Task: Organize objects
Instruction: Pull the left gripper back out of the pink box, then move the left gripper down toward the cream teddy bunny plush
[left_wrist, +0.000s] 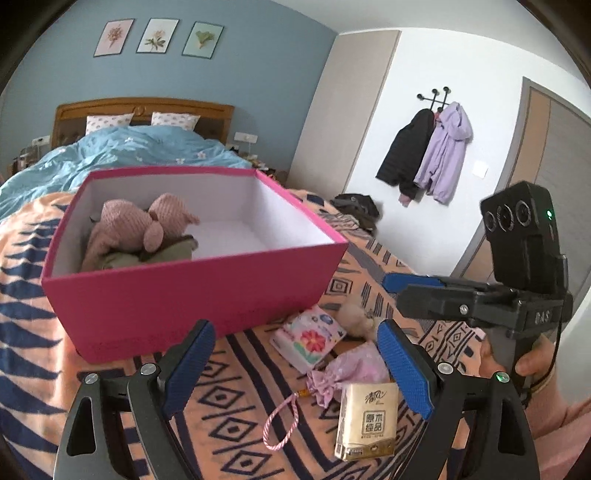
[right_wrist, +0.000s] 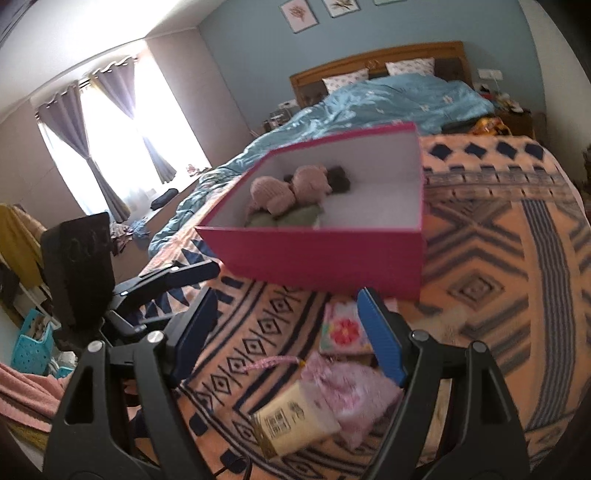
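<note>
Ahead of left gripper: pink box holding pink plush, green cloth. Both grippers angled down, jaws wide, empty; right gripper likewise.

Home bedroom. Wooden headboard against a blue wall, two patterned pillows, rumpled blue duvet, orange patterned blanket spread across the foot of the bed. Three framed botanical prints above the headboard. Jackets on wall hooks beside a door. Curtained window letting in daylight; clothes and a teal basket along the floor
</note>
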